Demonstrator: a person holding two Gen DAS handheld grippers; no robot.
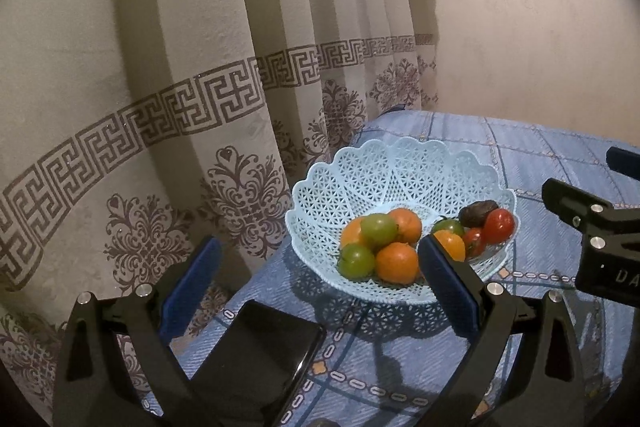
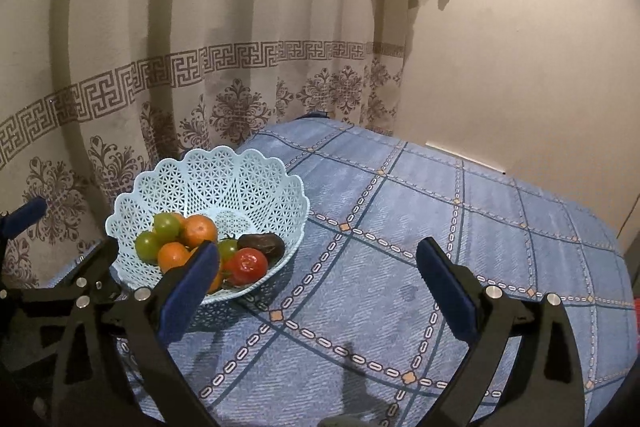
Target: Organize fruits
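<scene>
left gripper (image 1: 320,275) wide, empty, facing lace basket (image 1: 360,167) dead ahead, nearer; right gripper (image 2: 318,279) wide, empty, basket off its left finger.

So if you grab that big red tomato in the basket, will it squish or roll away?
The shiny round red tomato looks smooth, so it might slip between the jaws. It probably squashes under a hard squeeze. Being round, it could roll, though the pale blue lattice plastic basket and the dark brown fruit beside it should hem it in.

A home room: patterned curtain (image 2: 200,75) hanging beyond the jaws, blue checked cloth over the table (image 2: 460,227) beneath them, plain plaster wall (image 2: 520,47) behind.
</scene>
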